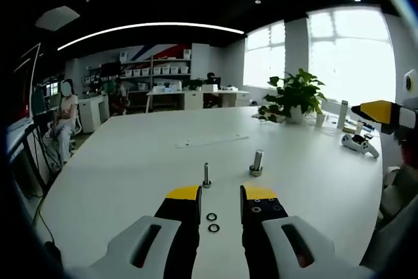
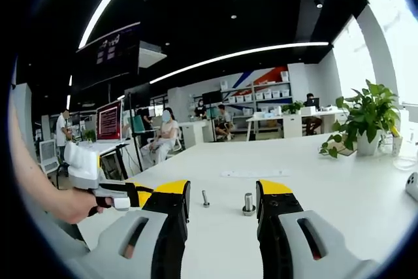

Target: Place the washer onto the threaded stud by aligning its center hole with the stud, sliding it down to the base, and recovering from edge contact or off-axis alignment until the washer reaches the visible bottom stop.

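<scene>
Two hand-held claws hover over a broad white bench [image 1: 130,161] in an open-plan office. In the left gripper view, the left claw [image 1: 220,195] stands with its yellow-tipped jaws apart and nothing between them but bare bench and two small dark washers [image 1: 212,222], which lie flat, one just beyond the other, close to the jaw tips. Just past the tips a thin threaded stud [image 1: 206,176] stands upright, apart from the washers; to its right a thicker bolt [image 1: 257,163] stands on its own base. At the right edge of that view the yellow tip of the right claw [image 1: 382,112] comes in, near a white game controller [image 1: 359,144] and a potted plant [image 1: 295,95].

In the right gripper view, the right claw [image 2: 223,195] is likewise spread wide and empty, with the stud and the bolt seen between its jaws farther along the bench. A hand [image 2: 81,204] grips the left claw's handle at the left. The washers appear too small to pick out here.
</scene>
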Demonstrator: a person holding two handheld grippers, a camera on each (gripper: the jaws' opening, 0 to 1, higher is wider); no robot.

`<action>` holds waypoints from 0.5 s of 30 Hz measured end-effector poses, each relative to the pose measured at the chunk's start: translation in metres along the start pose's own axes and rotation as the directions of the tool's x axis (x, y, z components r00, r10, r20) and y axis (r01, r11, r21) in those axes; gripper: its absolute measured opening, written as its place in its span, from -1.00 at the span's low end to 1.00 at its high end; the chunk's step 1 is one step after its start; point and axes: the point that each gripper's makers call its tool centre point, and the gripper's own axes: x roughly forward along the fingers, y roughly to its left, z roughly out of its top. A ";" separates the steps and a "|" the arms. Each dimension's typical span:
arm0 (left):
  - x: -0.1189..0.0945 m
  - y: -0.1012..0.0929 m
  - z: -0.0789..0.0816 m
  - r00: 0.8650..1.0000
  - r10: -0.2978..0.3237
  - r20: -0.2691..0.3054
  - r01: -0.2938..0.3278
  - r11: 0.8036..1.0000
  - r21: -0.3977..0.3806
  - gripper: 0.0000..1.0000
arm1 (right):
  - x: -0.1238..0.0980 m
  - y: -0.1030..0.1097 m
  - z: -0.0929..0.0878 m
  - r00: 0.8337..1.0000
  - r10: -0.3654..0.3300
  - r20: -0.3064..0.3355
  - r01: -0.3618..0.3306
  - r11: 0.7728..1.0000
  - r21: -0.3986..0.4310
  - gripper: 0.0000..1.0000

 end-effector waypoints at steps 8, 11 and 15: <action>0.012 -0.001 -0.013 1.000 0.004 -0.028 -0.004 1.000 0.007 -0.57 | 0.000 -0.004 0.000 1.000 -0.012 0.001 0.012 1.000 0.008 -0.16; 0.016 -0.001 -0.015 0.999 0.004 -0.033 -0.004 1.000 0.003 -0.57 | 0.000 -0.004 0.001 1.000 -0.013 0.003 0.013 1.000 0.009 -0.16; 0.021 -0.002 -0.017 0.999 0.002 -0.035 -0.002 1.000 0.002 -0.57 | 0.001 -0.003 0.000 1.000 -0.010 0.000 0.010 1.000 0.005 -0.16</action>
